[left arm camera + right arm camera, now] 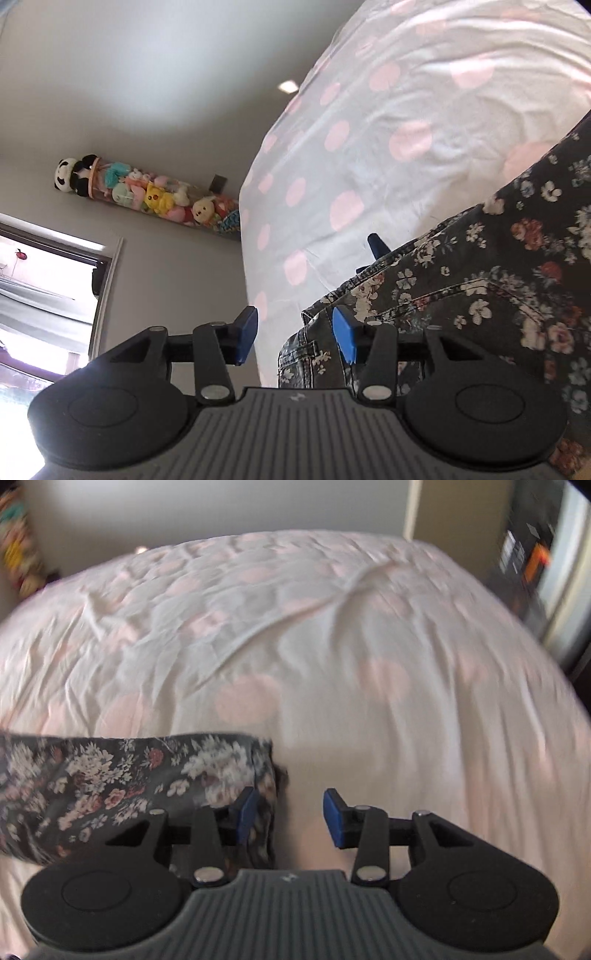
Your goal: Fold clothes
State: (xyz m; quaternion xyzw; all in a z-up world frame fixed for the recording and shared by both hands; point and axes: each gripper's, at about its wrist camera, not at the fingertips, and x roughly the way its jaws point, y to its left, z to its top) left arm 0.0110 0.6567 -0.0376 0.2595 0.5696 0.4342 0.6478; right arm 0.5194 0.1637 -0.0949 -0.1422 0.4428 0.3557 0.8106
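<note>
Floral garment (480, 295), a dark denim-like piece printed with white and red flowers, lies on the bed, partly folded into a thick band. In the right wrist view its folded end (147, 775) shows as a doubled edge on the left side of the frame.

Bedsheet (332, 646), white with pale pink dots, covers the whole work surface; it is creased but carries nothing else that can be seen. A clear tube of plush toys (147, 192) stands against the wall beyond the bed, well apart from the work. A window (48, 295) sits below it.

Left gripper (293, 334): fingers apart, nothing clamped. One blue pad (345, 338) sits against the waistband edge, where a belt loop shows; the other hangs over bare sheet. A small dark blue object (376, 245) protrudes behind the garment's edge; its identity cannot be determined.

Right gripper (288, 818): fingers apart, nothing clamped. Its left-hand pad (246, 814) overlaps the garment's folded end; the gap between the pads shows only sheet.

Assessment: both grippers stand released at opposite ends of the garment, which suggests a fold has been laid down and a fresh grip is due. The next move likely requires each gripper to take an edge squarely between its pads, catching all layers, before lifting the band over for a further fold.
</note>
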